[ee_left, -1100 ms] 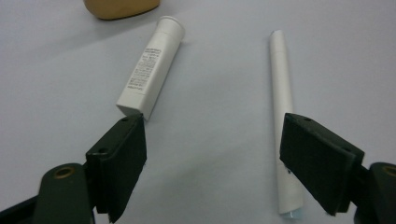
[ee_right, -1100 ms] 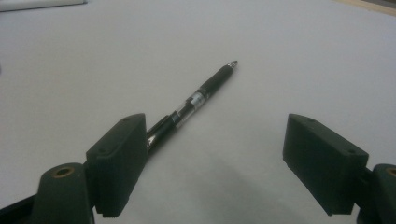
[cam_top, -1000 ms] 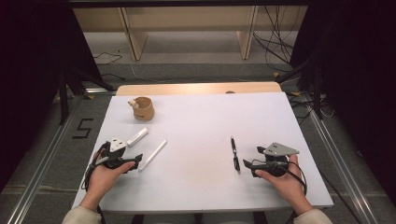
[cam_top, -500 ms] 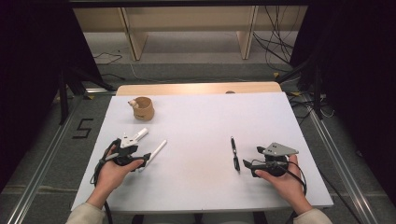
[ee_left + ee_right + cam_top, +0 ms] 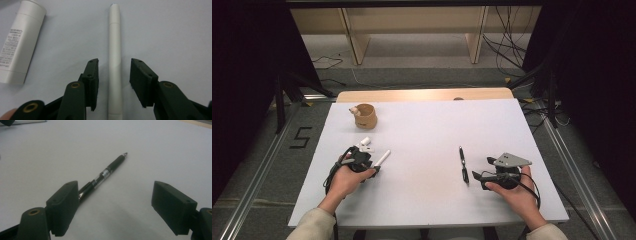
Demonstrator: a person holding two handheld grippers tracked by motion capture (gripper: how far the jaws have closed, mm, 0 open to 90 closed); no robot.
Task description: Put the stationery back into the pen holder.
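Note:
A white pen [image 5: 115, 50] lies on the white table [image 5: 422, 130], running straight away between the jaws of my left gripper [image 5: 113, 67]. The jaws have just been closing on it. A narrow gap still shows on each side, so the pads do not press on the pen. In the high view the left gripper [image 5: 371, 165] sits over the near end of the white pen [image 5: 383, 158]. My right gripper [image 5: 120, 195] rests open on the table. A black pen [image 5: 105, 173] lies ahead of it, its near end beside the left jaw, apart from it.
A white labelled tube [image 5: 18, 42] lies left of the white pen. A small wooden cup [image 5: 365, 116] stands at the far left. The black pen [image 5: 463, 164] lies just left of the right gripper [image 5: 477, 177]. A wooden strip [image 5: 422, 95] borders the far edge.
My left hand has moved right across the table to the white pen, and its jaws have narrowed around the pen. The right hand and black pen have stayed in place.

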